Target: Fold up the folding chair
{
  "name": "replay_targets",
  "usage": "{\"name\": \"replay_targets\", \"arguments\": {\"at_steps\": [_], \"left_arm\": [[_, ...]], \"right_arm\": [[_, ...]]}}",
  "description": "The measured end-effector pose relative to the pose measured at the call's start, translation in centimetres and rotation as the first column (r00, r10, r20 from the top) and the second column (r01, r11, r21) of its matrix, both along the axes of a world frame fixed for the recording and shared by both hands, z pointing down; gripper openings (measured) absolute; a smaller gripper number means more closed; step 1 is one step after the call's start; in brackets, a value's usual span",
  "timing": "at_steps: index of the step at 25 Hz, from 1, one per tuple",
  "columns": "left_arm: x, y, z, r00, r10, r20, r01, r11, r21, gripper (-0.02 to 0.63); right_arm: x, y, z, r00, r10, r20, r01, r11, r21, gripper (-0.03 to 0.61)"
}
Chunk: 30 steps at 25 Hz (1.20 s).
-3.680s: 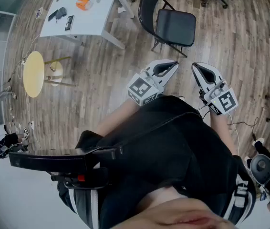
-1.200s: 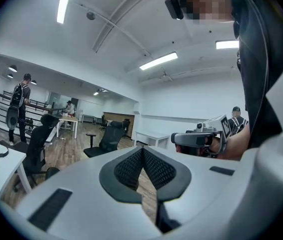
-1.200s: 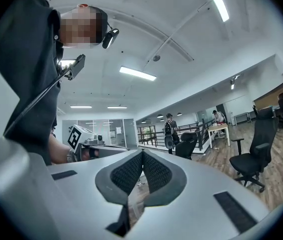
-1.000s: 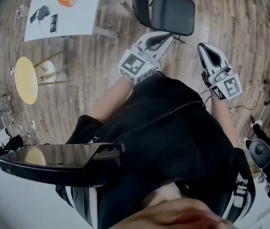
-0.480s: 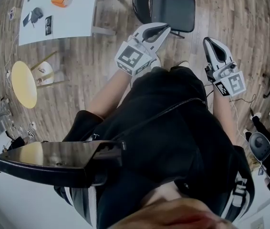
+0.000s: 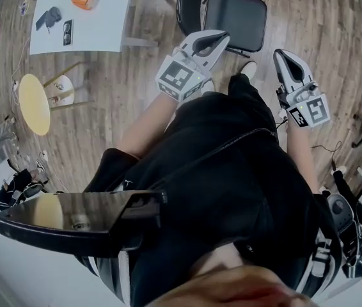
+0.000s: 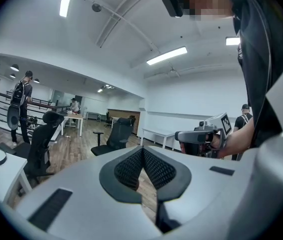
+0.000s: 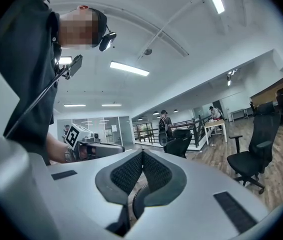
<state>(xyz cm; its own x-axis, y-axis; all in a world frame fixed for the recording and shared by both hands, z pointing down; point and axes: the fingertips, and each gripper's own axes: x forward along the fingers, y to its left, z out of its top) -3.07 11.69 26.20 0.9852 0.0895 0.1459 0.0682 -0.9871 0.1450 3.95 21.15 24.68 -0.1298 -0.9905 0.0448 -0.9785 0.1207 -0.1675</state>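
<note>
Wooden floor [image 6: 136, 88] fills the head view, with a white table [image 6: 104, 24] at the upper left. Near the table's right corner stands the black folding chair [image 6: 235, 18], still unfolded. The left gripper [image 6: 221, 38] points toward the seat's near edge and the right gripper [image 6: 281, 57] is held just right of it, both with jaws pressed together and empty.

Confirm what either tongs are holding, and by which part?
Nothing held. The left tongs and right tongs are shut, empty; the folding chair stands unfolded, ungripped.
</note>
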Motion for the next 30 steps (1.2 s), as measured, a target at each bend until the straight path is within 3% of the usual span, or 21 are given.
{"name": "replay_targets", "arguments": {"at_steps": [11,20,25,30], "left_arm": [[9.9,-1.5,2.5,0.989,-0.116,0.093,0.119,0.993,-0.022,0.005],[11.1,-6.8,7.7,0.946,-0.222,0.235,0.24,0.969,-0.049,0.005],[10.0,-12.3,12.5,0.897,-0.271,0.35,0.306,0.951,-0.047,0.006],[7.2,-19.5,17.4,0.81,-0.334,0.481,0.394,0.919,-0.025,0.009]], "right_arm": [[9.9,-3.1,5.3,0.984,-0.166,0.068,0.17,0.983,-0.065,0.011],[12.3,-7.2,13.1,0.941,-0.267,0.209,0.299,0.944,-0.14,0.011],[14.6,-9.1,21.0,0.926,-0.203,0.317,0.279,0.936,-0.213,0.012],[17.7,-9.9,30.3,0.904,-0.101,0.414,0.24,0.924,-0.297,0.012]]}}
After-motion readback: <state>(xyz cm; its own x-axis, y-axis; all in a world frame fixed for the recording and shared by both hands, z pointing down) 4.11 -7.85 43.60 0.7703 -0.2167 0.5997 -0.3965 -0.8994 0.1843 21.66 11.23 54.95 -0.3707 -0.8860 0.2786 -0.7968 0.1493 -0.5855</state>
